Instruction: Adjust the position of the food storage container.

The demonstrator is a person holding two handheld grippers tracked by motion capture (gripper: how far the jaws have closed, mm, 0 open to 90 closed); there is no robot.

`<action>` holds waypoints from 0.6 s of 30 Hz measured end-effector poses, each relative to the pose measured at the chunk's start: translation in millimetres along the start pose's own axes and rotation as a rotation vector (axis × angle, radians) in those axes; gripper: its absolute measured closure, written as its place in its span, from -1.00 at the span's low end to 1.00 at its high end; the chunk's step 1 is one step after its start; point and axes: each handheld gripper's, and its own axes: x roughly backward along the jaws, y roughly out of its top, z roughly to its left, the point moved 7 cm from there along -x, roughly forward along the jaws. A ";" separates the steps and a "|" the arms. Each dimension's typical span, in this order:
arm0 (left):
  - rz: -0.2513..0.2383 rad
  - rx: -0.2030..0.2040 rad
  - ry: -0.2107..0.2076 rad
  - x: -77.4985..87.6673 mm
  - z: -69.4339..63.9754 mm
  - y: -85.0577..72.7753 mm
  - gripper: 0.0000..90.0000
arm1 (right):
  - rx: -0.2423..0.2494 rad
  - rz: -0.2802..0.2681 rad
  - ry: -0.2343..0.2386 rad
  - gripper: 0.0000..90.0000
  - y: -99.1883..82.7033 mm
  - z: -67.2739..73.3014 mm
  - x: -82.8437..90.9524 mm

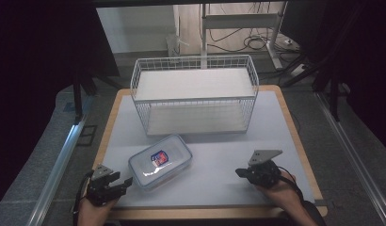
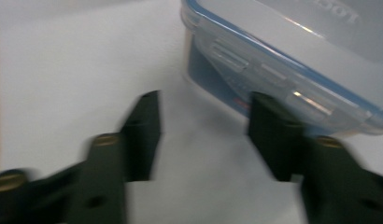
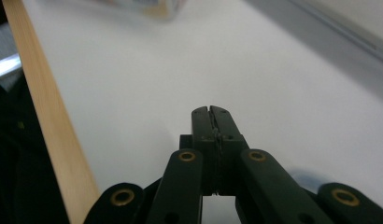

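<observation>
A clear plastic container (image 1: 160,161) with a blue-rimmed lid is seen lying flat on the white desk (image 1: 219,160), in front of a white wire basket (image 1: 195,94) and left of centre. The left tool (image 1: 121,182) is held at the desk's near left corner, just beside the container's near end. In the left gripper view its jaws are set apart with bare desk between them; the far jaw appears to stand against the container's wall, though blur leaves contact uncertain. The right tool (image 1: 239,172) is held well apart at the near right, its jaws pressed together on nothing, as shown in the right gripper view.
</observation>
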 end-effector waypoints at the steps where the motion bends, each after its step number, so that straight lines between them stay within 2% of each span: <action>1: 0.024 -0.006 0.002 -5.9 -2.1 1.1 0.39 | -0.028 -0.023 0.014 0.99 8.3 -3.2 -5.5; 2: 0.024 -0.006 0.002 -5.9 -2.1 1.1 0.57 | -0.028 -0.023 0.014 0.99 8.3 -3.2 -5.5; 3: 0.024 -0.003 0.017 -7.5 -1.6 2.9 0.68 | -0.051 -0.035 0.032 0.99 17.3 -5.3 -12.3; 4: 0.028 -0.001 0.017 -8.8 -1.1 4.5 0.68 | -0.051 -0.035 0.032 0.99 17.3 -5.3 -12.3; 7: 0.028 0.030 0.017 -14.8 1.9 9.9 0.94 | -0.069 -0.057 0.038 0.99 35.8 -10.8 -27.2; 9: 0.041 0.046 0.008 -20.5 2.5 11.0 0.99 | -0.088 -0.056 0.039 0.99 43.8 -14.0 -35.1; 11: 0.053 0.045 -0.003 -27.2 2.7 12.3 0.99 | -0.111 -0.055 0.046 0.99 51.2 -16.6 -42.1; 18: 0.045 0.066 -0.046 -37.9 2.6 27.0 0.99 | -0.142 -0.051 0.043 0.98 66.4 -28.6 -57.8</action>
